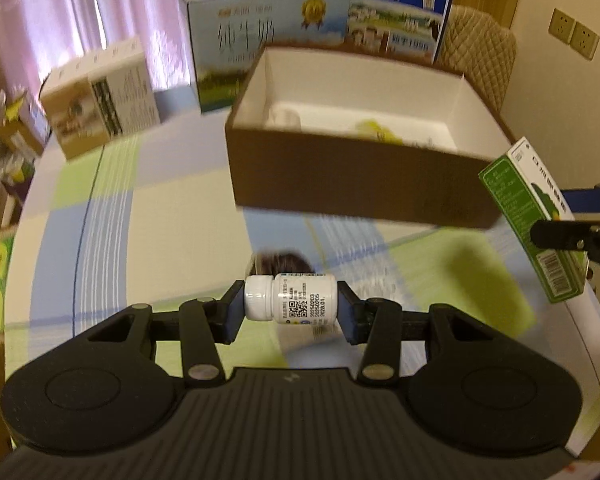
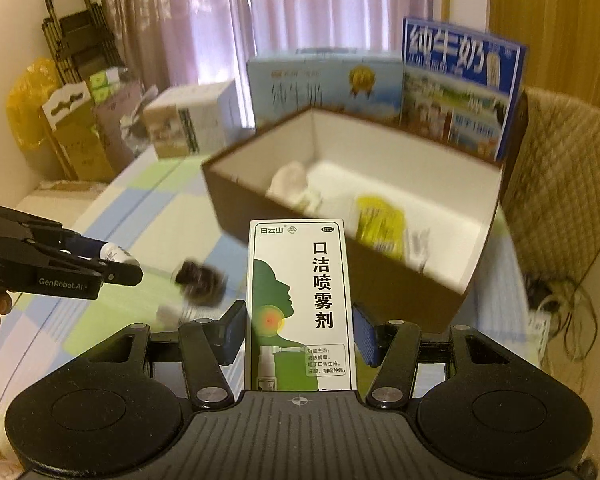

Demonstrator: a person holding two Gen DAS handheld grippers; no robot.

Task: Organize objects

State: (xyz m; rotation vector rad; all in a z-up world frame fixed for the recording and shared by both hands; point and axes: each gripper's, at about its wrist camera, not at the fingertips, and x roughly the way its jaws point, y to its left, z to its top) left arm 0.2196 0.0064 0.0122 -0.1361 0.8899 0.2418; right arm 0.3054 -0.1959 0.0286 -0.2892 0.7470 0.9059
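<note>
Left hand-held gripper [image 1: 290,307] clamps a small white pill bottle [image 1: 290,298] sideways btwn its pads, cap to the left, held above the checked desk [image 1: 100,216] w/ a dark blurred object [image 1: 281,263] on the cloth just beyond it. Center-far sits an open brown box [image 1: 340,176] w/ white inside, holding a yellow packet [image 2: 380,220] & a white item [image 2: 292,184], milk cartons [image 1: 268,40] behind it. Right hand-held gripper [image 2: 300,332] grips a green-white throat spray carton [image 2: 302,304] upright, near the box's front wall.
</note>
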